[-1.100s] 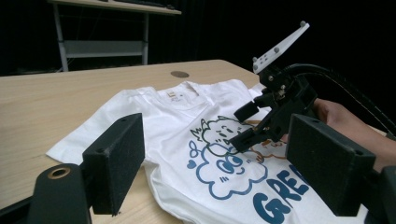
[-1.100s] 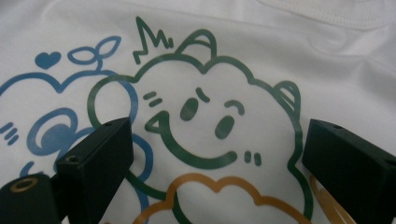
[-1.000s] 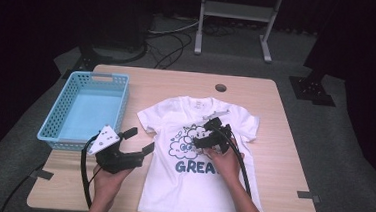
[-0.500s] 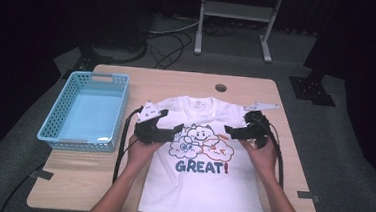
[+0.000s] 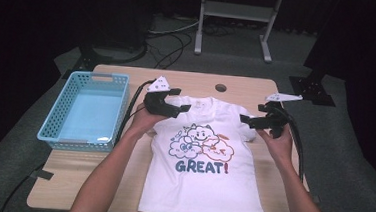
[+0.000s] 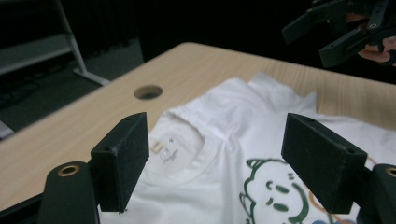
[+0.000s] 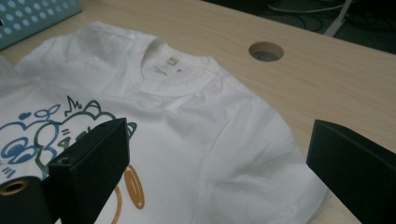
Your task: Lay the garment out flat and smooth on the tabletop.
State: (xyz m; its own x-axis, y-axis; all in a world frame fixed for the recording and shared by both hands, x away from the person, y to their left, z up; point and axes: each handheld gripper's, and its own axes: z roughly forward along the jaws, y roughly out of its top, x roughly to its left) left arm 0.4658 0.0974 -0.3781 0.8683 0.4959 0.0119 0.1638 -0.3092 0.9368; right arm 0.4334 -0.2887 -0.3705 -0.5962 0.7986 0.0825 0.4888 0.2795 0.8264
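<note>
A white T-shirt (image 5: 205, 187) with a cartoon print and the word GREAT! lies flat, front up, on the wooden table (image 5: 187, 81), collar toward the far edge. My left gripper (image 5: 178, 101) hovers open over the shirt's left shoulder. Between its jaws, the left gripper (image 6: 219, 158) looks onto the collar (image 6: 180, 151) and its label. My right gripper (image 5: 251, 115) hangs open above the right sleeve. The sleeve (image 7: 252, 154) lies between the jaws of the right gripper (image 7: 219, 163). Neither gripper holds anything.
A light blue plastic basket (image 5: 54, 126) stands on the table's left side, and its corner (image 7: 28, 16) shows in the right gripper view. A round cable hole (image 5: 221, 88) sits near the far edge. Cables and a metal stand (image 5: 232, 19) lie beyond the table.
Both grippers have moved away from me and apart: the left from the table's front left to the shirt's left shoulder, the right from the print to the right sleeve. The shirt has not shifted.
</note>
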